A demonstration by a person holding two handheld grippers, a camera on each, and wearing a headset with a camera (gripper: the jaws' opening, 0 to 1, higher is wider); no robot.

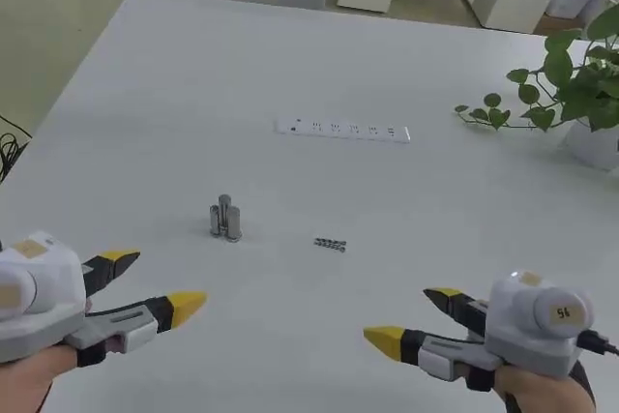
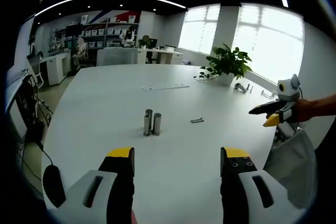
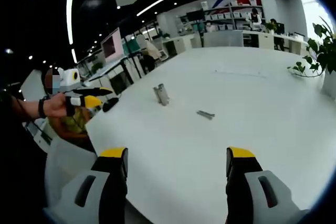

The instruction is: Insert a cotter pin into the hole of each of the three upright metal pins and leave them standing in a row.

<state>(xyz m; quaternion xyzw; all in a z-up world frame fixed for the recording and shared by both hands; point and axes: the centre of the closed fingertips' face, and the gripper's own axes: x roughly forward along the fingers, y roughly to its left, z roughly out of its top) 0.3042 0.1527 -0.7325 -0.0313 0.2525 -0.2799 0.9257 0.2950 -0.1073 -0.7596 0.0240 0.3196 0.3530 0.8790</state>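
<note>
As both sets of tongs hang over the near part of the white counter point(image 1: 290, 65), we record the following. The left tongs point(image 1: 164, 278) have their yellow-tipped jaws well apart and hold nothing. The right tongs point(image 1: 404, 314) are likewise spread and hold nothing. In the head view, three metal pins point(image 1: 225, 218) stand upright in a tight cluster at 12 o'clock from the left tongs, well apart from them. We cannot tell whether the pins touch one another. The cotter pins point(image 1: 330, 245) lie flat in a small bunch at 4 o'clock from the cluster, near it but apart; their number is too small to read. A white power strip point(image 1: 342, 130) lies farther off at 1 o'clock from the cluster. A potted plant point(image 1: 571, 74) stands at 2 o'clock, at the counter's far right edge.
</note>
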